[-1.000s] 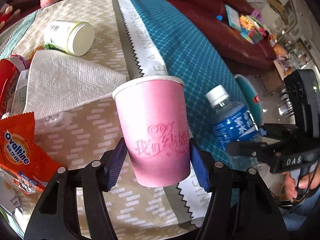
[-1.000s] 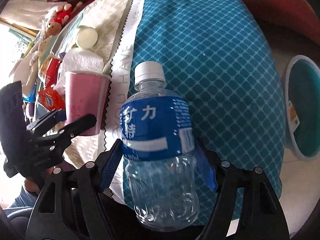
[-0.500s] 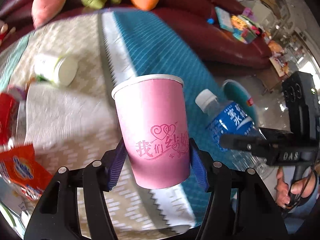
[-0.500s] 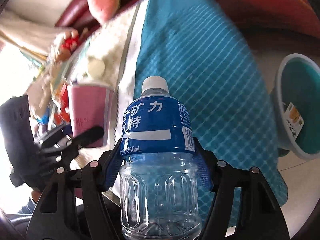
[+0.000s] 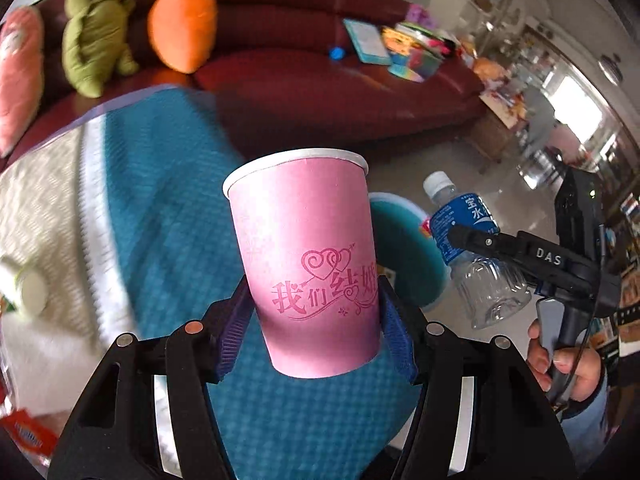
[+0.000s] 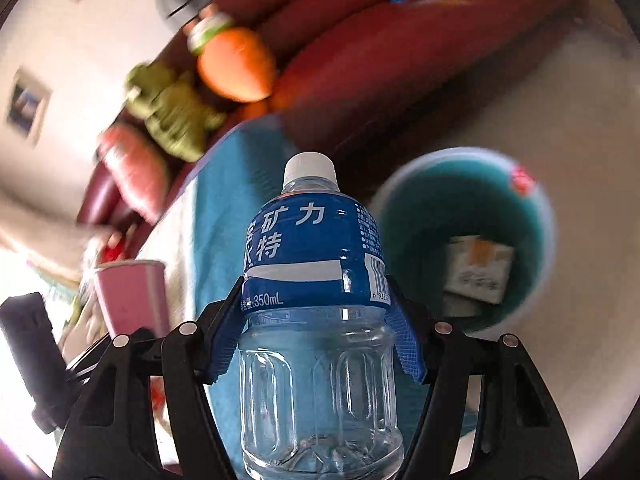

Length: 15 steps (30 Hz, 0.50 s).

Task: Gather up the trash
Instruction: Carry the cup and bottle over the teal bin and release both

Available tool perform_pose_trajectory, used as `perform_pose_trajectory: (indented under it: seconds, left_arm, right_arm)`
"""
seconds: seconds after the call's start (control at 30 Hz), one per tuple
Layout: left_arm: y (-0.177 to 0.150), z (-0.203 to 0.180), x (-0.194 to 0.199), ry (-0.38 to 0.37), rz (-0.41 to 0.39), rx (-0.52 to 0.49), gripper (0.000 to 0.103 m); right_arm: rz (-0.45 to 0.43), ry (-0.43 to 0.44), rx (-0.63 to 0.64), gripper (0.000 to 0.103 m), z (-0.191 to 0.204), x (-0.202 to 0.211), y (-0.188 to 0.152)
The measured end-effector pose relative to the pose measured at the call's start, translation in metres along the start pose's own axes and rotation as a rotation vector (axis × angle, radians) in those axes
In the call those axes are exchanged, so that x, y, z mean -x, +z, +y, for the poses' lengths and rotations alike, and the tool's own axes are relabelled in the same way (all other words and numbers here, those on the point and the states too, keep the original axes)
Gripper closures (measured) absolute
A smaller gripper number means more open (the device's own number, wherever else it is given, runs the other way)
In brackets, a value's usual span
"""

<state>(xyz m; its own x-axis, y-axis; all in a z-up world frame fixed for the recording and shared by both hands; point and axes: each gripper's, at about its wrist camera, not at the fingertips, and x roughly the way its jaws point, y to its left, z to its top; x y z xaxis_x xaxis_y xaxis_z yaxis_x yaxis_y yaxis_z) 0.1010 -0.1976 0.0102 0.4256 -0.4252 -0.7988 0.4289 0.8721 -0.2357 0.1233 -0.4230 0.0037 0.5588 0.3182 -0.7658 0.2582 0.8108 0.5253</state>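
Left gripper (image 5: 316,320) is clamped on the pink cup (image 5: 308,256), held upright above the tabletop (image 5: 168,208). Right gripper (image 6: 316,332) grips the bottle (image 6: 316,280), upright near the bin (image 6: 460,200).

Left gripper (image 5: 316,316): jaws closed on pink paper cup (image 5: 308,256), blue pads (image 5: 232,336) pressing both sides at lower wall, cup upright, lifted.

Right gripper (image 6: 320,324): jaws closed on water bottle (image 6: 316,312) just below label, pads (image 6: 406,344) either side; bottle upright.

Right hand (image 5: 560,360) wraps the gripper handle, to the right of the cup in left wrist view.
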Motion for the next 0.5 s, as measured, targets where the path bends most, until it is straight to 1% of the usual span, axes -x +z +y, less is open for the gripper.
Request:
perform_pose_trajectory:
  seconds: [0.13, 0.23, 0.3, 0.4, 0.47, 0.5]
  left_arm:
    - [0.012, -0.025, -0.032, -0.022, 0.04, -0.03, 0.042]
    - [0.017, -0.035, -0.053, -0.034, 0.068, -0.039, 0.042]
    - [0.02, -0.037, -0.063, -0.036, 0.08, -0.036, 0.042]
    - [0.026, -0.039, -0.08, -0.037, 0.101, -0.019, 0.042]
    - [0.028, -0.038, -0.086, -0.035, 0.108, -0.015, 0.042]
    - [0.029, -0.038, -0.089, -0.034, 0.111, -0.015, 0.042]
  right_arm:
    - [-0.006, -0.076, -0.071, 0.04, -0.042, -0.002, 0.007]
    - [0.009, -0.112, -0.099, 0.04, -0.057, -0.012, 0.009]
    - [0.02, -0.128, -0.102, 0.04, -0.068, -0.019, 0.017]
    - [0.034, -0.142, -0.11, 0.039, -0.069, -0.034, 0.023]
    - [0.05, -0.134, -0.12, 0.039, -0.068, -0.046, 0.028]
    - [0.056, -0.133, -0.119, 0.035, -0.068, -0.049, 0.029]
